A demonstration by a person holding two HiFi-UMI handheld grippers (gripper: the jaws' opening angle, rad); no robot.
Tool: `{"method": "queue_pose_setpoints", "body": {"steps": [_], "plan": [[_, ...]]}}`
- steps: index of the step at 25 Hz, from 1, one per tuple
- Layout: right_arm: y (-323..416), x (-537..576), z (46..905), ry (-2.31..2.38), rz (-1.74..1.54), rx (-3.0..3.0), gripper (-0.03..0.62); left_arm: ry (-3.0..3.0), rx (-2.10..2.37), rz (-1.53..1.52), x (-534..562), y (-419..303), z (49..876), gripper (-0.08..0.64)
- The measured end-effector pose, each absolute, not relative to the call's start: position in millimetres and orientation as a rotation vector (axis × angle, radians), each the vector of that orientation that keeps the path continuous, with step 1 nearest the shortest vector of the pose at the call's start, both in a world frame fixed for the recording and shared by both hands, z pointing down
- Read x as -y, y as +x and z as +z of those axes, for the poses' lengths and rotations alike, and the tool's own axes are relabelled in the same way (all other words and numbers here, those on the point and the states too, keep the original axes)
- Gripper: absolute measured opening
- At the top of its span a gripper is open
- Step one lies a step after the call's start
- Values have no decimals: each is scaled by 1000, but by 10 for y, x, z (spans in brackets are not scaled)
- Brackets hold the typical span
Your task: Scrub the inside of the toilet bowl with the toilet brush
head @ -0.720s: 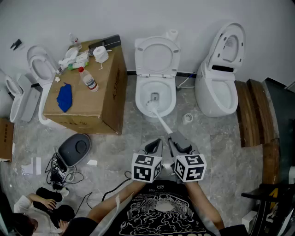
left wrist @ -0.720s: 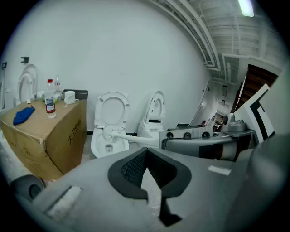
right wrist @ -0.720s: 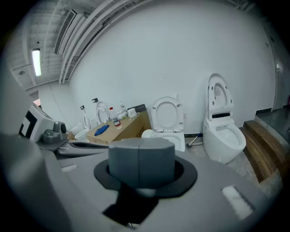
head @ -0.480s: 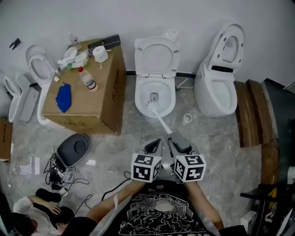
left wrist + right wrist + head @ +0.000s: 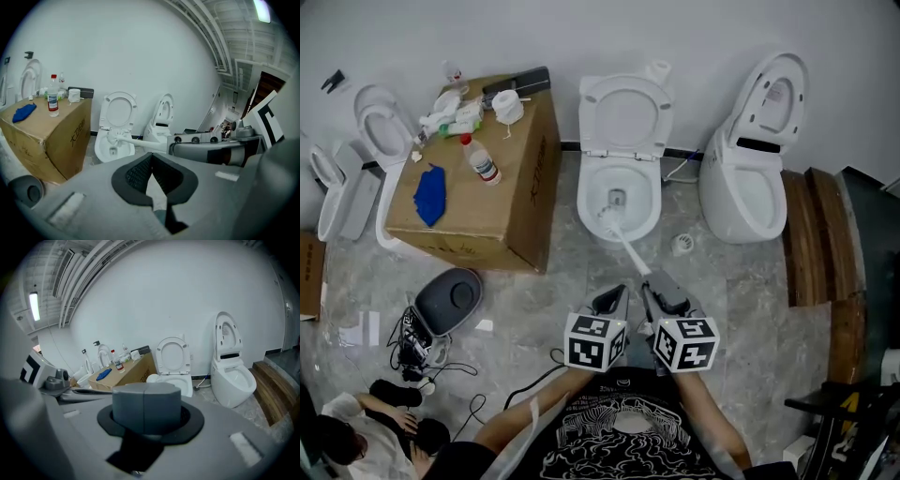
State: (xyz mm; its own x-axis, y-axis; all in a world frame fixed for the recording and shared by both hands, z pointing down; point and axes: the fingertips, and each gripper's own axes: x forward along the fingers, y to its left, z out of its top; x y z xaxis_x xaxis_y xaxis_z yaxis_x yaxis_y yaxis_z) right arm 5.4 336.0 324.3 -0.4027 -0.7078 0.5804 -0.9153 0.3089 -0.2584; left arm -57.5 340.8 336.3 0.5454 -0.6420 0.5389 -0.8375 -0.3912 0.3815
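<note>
The white toilet (image 5: 620, 180) stands at the middle of the head view with its lid up. Inside its bowl rests the white head of the toilet brush (image 5: 607, 215), and the thin white handle slants back to my right gripper (image 5: 662, 287), which is shut on the grey handle end (image 5: 146, 407). My left gripper (image 5: 612, 299) hangs beside it on the left, shut with nothing in it; its dark pads (image 5: 140, 174) meet. The left gripper view shows the brush (image 5: 114, 137) over the bowl rim.
A cardboard box (image 5: 517, 223) left of the toilet carries a bottle (image 5: 480, 161) and a blue cloth (image 5: 429, 195). A second toilet (image 5: 748, 184) and wooden planks (image 5: 807, 236) are on the right. A grey round device (image 5: 453, 300), cables and a crouching person (image 5: 356, 433) are at lower left.
The head view has shifted slightly. Brush head and both grippers keep the same places; the person at lower left has moved a little.
</note>
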Motion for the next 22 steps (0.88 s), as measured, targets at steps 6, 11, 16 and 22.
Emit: {"method": "queue_pose_setpoints", "body": {"steps": [6, 11, 16, 22], "plan": [[83, -3081, 3399, 1403, 835, 2241, 152, 2120, 1224, 421, -3168, -550, 3478, -8], [186, -2633, 3452, 1345, 851, 2253, 152, 2082, 1243, 408, -2776, -449, 3533, -6], [376, -2184, 3546, 1326, 896, 2243, 152, 2035, 1260, 422, -2434, -307, 3621, -6], [547, -1831, 3666, 1253, 944, 2251, 152, 1999, 1292, 447, -2047, -108, 3695, -6]]}}
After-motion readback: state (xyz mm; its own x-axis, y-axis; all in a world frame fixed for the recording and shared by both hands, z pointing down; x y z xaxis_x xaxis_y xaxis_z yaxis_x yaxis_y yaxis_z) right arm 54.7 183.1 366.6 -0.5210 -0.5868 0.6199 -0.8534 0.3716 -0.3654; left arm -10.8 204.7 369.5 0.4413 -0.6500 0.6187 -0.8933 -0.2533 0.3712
